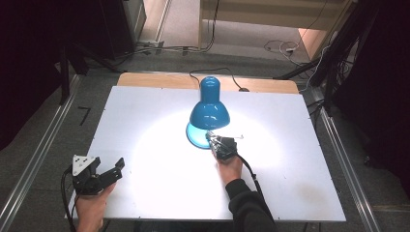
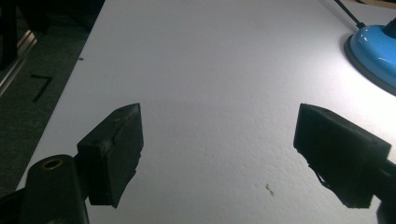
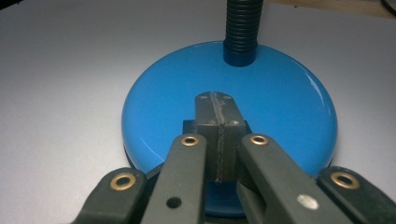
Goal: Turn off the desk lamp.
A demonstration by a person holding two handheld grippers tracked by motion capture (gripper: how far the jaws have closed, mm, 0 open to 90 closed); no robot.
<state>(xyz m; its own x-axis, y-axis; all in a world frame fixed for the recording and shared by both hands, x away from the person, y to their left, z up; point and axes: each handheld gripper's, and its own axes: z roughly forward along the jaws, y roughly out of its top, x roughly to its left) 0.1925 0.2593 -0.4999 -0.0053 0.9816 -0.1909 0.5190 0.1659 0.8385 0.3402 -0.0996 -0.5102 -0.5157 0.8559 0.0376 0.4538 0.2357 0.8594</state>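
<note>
**Desk:** Where does the glossy blue desk lamp stand, and which claw is on it?

**Photographer:** Mid-table on the white board, lit, shade facing down over its round blue base. The right gripper reaches in from the near side, jaws pressed together with nothing between them, tips resting over the base's near half, apparently on a small dark block, perhaps a switch. The ribbed black neck rises straight ahead of the tips.

**Desk:** And the other?

**Photographer:** The left gripper sits well apart at the near-left corner, jaws spread, empty; the base lies ahead to its right.
</note>
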